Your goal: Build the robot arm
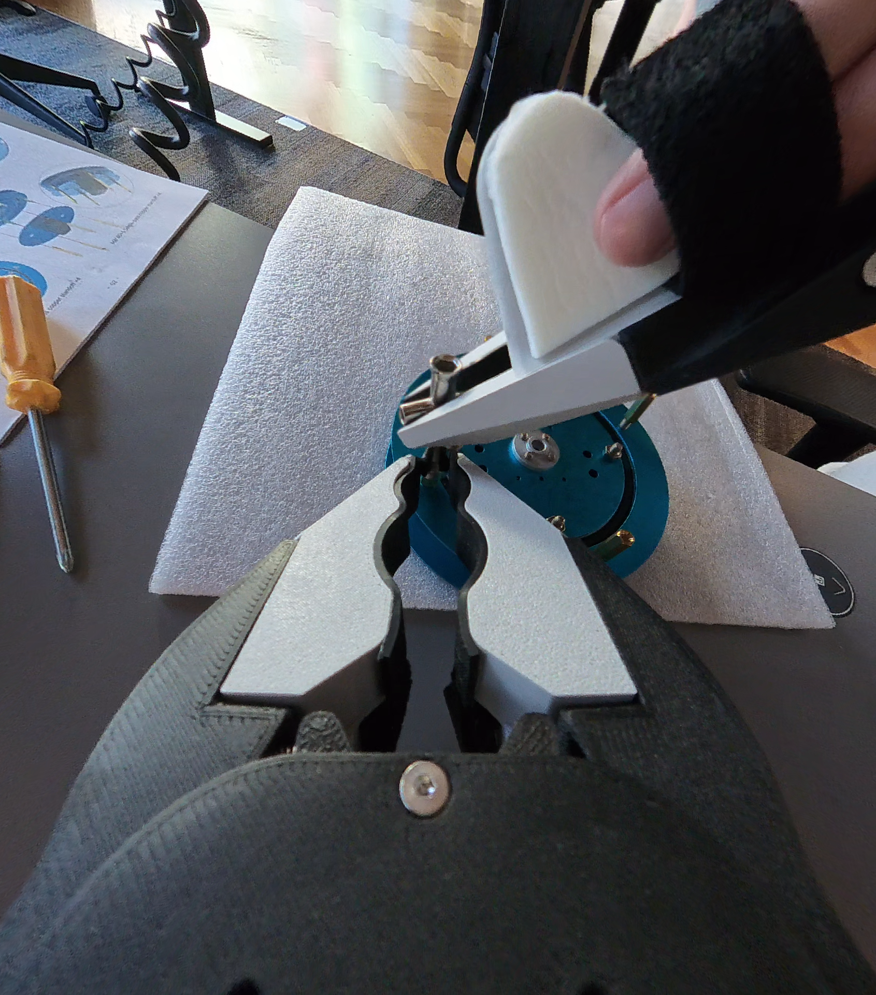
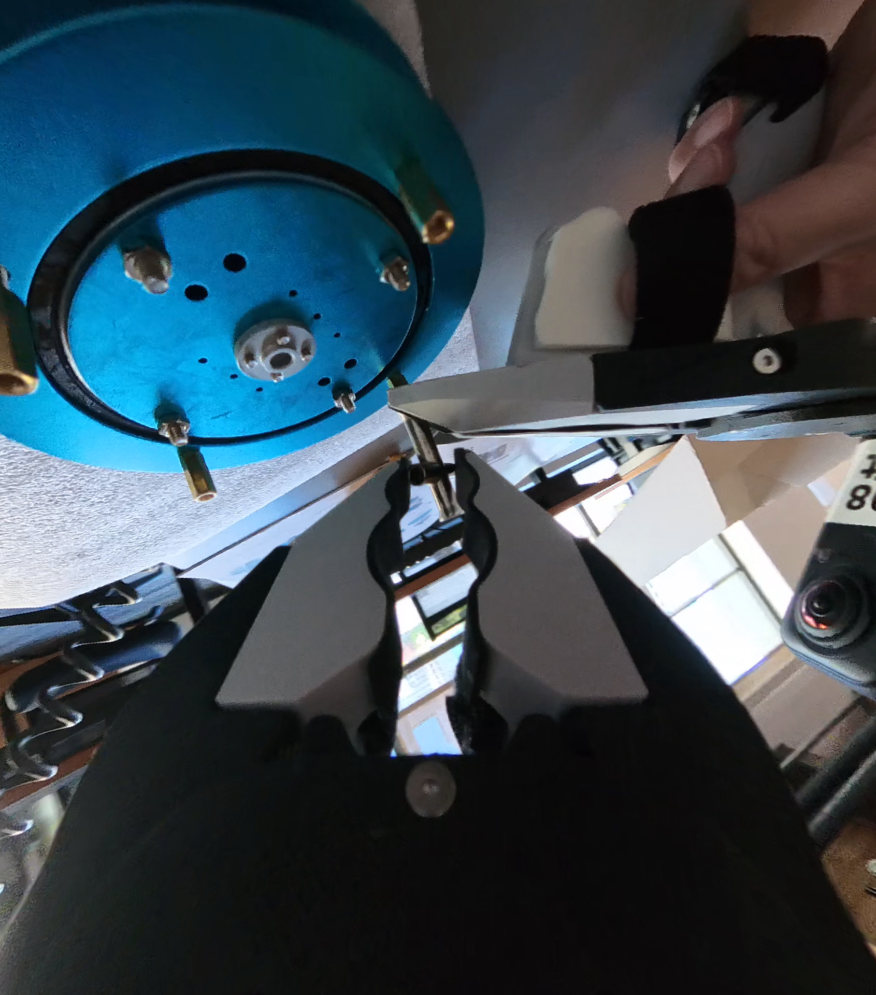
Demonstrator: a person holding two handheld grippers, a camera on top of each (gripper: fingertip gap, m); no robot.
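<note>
Left gripper (image 1: 433, 463) has its tips pinched on a small dark screw (image 1: 431, 467), right over the near rim of the round blue metal disc with brass standoffs (image 1: 586, 484) that sits on the white foam sheet (image 1: 317, 350). Right gripper (image 2: 431, 474) is clamped on a small silver T-shaped socket wrench (image 2: 433, 474), tip to tip with the left one. An orange-handled screwdriver (image 1: 24, 344) lies well off to the left on the dark table (image 1: 75, 673), partly on a printed paper sheet (image 1: 64, 215).
</note>
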